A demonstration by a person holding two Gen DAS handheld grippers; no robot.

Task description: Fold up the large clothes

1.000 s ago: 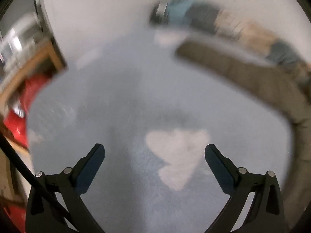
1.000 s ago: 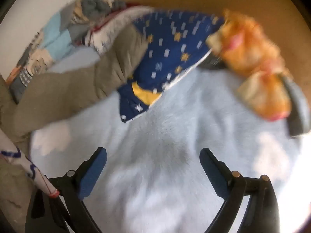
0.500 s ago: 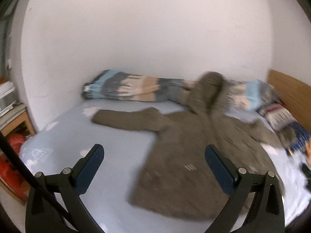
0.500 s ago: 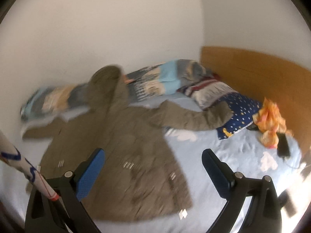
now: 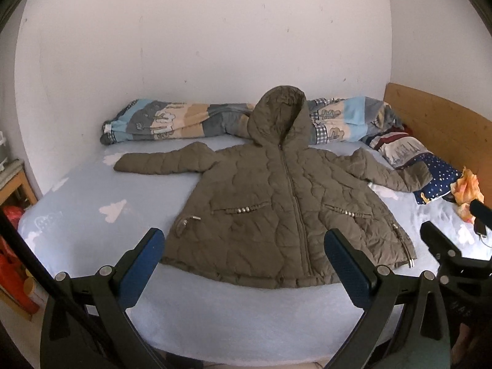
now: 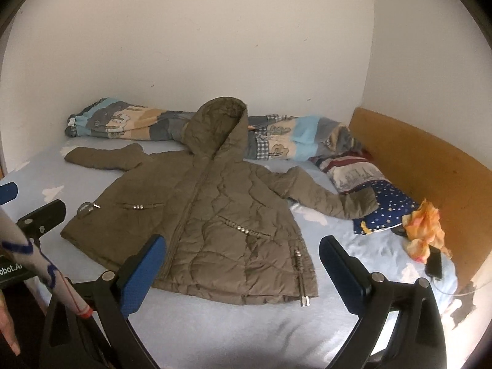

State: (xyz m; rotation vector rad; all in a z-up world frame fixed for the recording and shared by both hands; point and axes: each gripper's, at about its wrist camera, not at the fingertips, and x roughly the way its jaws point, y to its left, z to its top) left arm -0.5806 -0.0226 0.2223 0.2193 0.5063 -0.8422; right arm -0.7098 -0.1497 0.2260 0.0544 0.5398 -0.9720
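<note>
We had both grippers empty w/ fingers wide apart: the left gripper and the right gripper, each w/ blue-padded black fingers, held back from the near edge of the bed, nothing touching cloth. We judged this a look-over stance before a first grab, so the whole garment sat in view.

The olive-brown quilted hooded jacket lay flat on its back, zipped, in the middle of the pale blue cloud-print bedsheet; both sleeves were spread out to the sides, hood up against the rolled patchwork blanket by the wall. Laid out like that, probably so sleeves could fold inward first. Its right-hand sleeve end rested on a navy star-print pillow.

Jacket looked puffy, wavy stitching, metal studs at pockets; likely springy, may not stay folded. Beyond: crumpled orange cloth, dark phone, wooden headboard.
</note>
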